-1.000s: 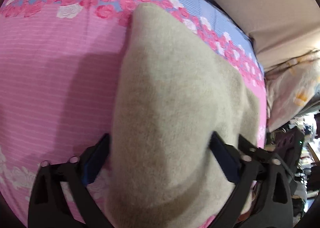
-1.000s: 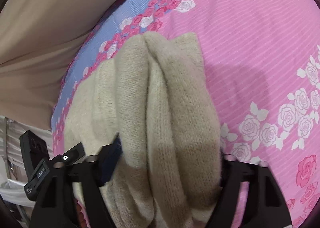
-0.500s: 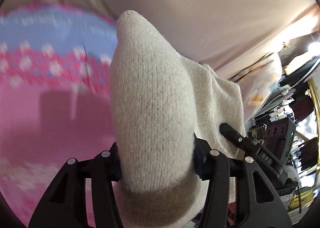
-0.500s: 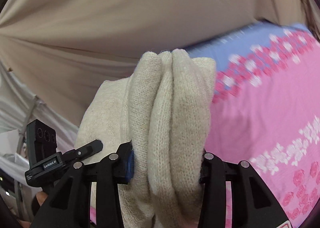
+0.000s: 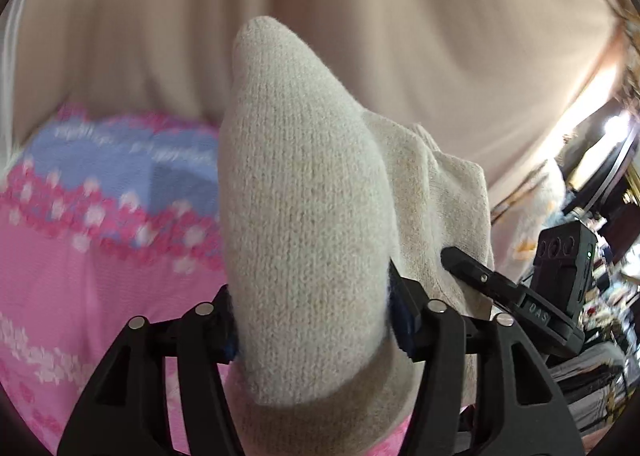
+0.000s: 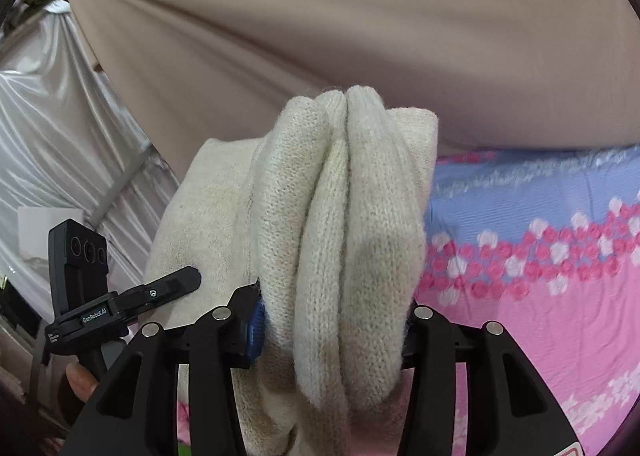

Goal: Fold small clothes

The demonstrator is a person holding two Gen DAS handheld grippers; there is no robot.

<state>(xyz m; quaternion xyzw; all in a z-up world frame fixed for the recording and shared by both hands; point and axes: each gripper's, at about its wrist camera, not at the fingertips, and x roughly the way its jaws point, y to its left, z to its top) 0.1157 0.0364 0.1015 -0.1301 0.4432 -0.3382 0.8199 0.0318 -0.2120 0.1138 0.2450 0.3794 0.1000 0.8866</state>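
Fingertips of both grippers hidden by knit. Left gripper (image 5: 312,320) is pinching one bunched corner of the beige knit garment (image 5: 304,215); the right gripper (image 6: 332,320) clamps another, gathered in three ridges. Garment is held up off the pink floral bedsheet (image 5: 80,296), bunched ends pointing away along the fingers, toward the tan curtain (image 6: 360,15). Bedsheet blurred.

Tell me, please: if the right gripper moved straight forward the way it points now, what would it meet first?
Probably the beige curtain. The right gripper, shut on the knit garment, points above the pink bedsheet; depth is unclear.
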